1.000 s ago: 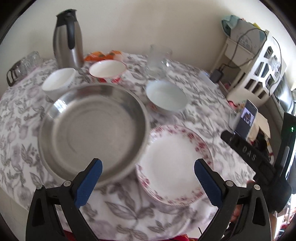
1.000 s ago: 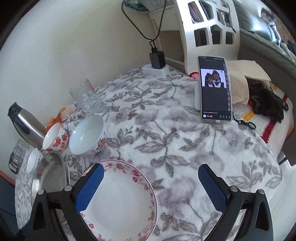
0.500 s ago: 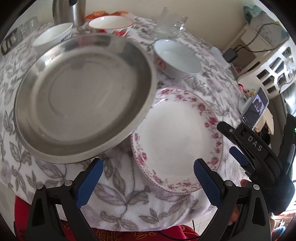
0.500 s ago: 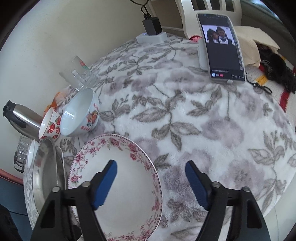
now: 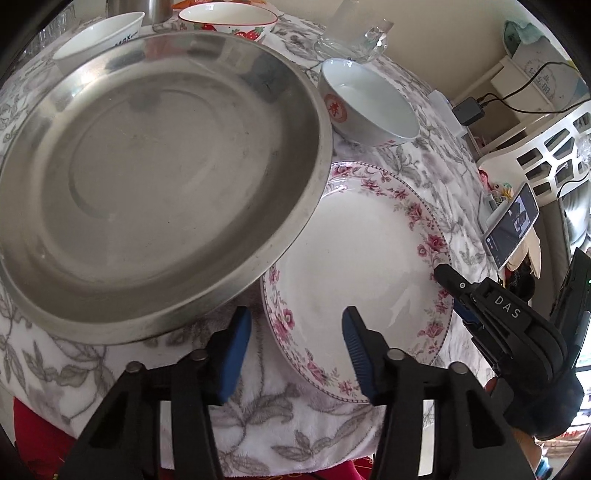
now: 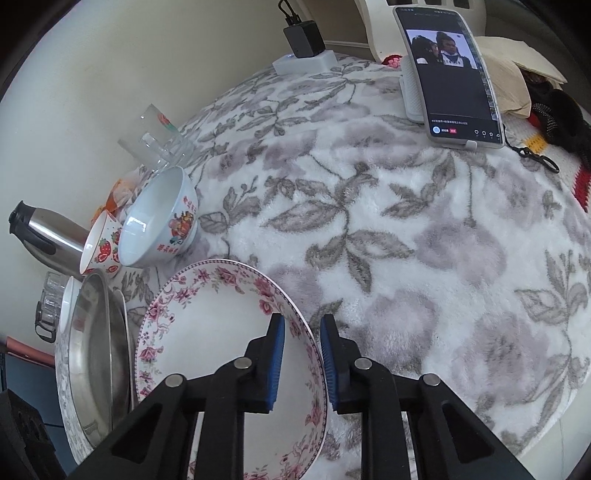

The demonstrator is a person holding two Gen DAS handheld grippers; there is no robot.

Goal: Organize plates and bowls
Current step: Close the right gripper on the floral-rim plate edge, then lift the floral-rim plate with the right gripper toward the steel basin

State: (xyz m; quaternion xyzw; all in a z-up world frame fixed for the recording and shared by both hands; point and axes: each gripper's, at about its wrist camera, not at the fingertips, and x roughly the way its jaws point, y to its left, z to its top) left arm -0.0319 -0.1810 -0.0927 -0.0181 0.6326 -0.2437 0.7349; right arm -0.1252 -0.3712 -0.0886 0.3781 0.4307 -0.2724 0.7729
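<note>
A white plate with a pink flower rim (image 5: pixel 362 254) lies on the floral cloth, its left side under the edge of a large steel pan (image 5: pixel 147 177). My left gripper (image 5: pixel 295 332) straddles the plate's near rim with its jaws partly closed and a gap on each side. My right gripper (image 6: pixel 302 354) straddles the plate's right rim (image 6: pixel 310 350), jaws nearly closed on it; it also shows in the left wrist view (image 5: pixel 458 295). A white bowl with a red print (image 5: pixel 369 103) stands behind the plate, with a strawberry bowl (image 5: pixel 227 18) and a plain white bowl (image 5: pixel 98 35) farther back.
A glass mug (image 6: pixel 155 140), a steel thermos (image 6: pixel 48 232) and a glass jar (image 6: pixel 50 302) stand at the table's back. A phone on a stand (image 6: pixel 450 70) and a charger (image 6: pixel 304 48) are on the right. The table's front edge is just under my left gripper.
Both grippers have come down and forward to the flowered plate. Both have narrowed their jaws, the right one almost fully onto the plate's right rim.
</note>
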